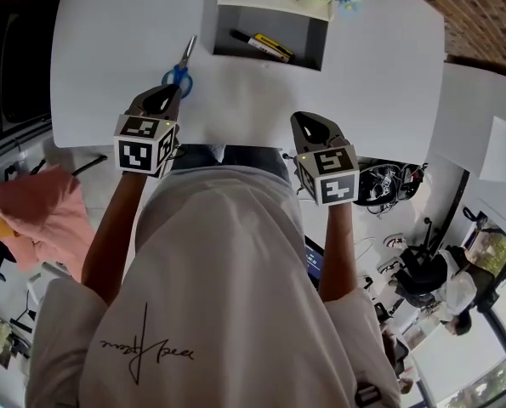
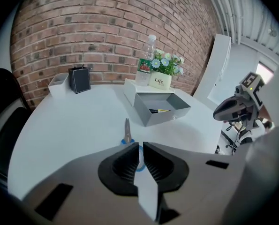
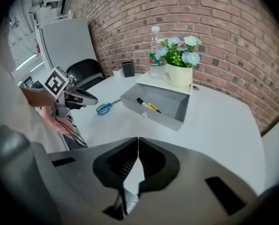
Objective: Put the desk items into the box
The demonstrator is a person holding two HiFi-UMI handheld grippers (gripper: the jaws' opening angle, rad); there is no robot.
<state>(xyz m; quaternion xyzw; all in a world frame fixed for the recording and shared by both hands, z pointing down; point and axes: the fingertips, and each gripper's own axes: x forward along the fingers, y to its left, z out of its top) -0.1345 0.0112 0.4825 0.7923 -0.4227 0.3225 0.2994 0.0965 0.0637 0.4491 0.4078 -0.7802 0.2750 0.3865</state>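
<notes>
Blue-handled scissors (image 1: 180, 70) lie on the white table (image 1: 108, 49), blades pointing away from me. My left gripper (image 1: 167, 93) hovers just short of their handles, all but shut, with nothing between its jaws; in the left gripper view (image 2: 140, 146) a blue handle (image 2: 140, 165) shows through the hairline slit. The grey box (image 1: 316, 32) stands at the table's far side with a black marker and a yellow one (image 1: 265, 45) inside. My right gripper (image 1: 309, 119) is shut and empty over the near edge, well short of the box (image 3: 151, 116).
Behind the box stand a flower pot (image 3: 179, 74) and a water bottle (image 3: 154, 50). A black pen holder (image 2: 79, 79) and a white container (image 2: 58, 83) sit at the far left by the brick wall. A black chair (image 3: 85, 74) is off the table's left.
</notes>
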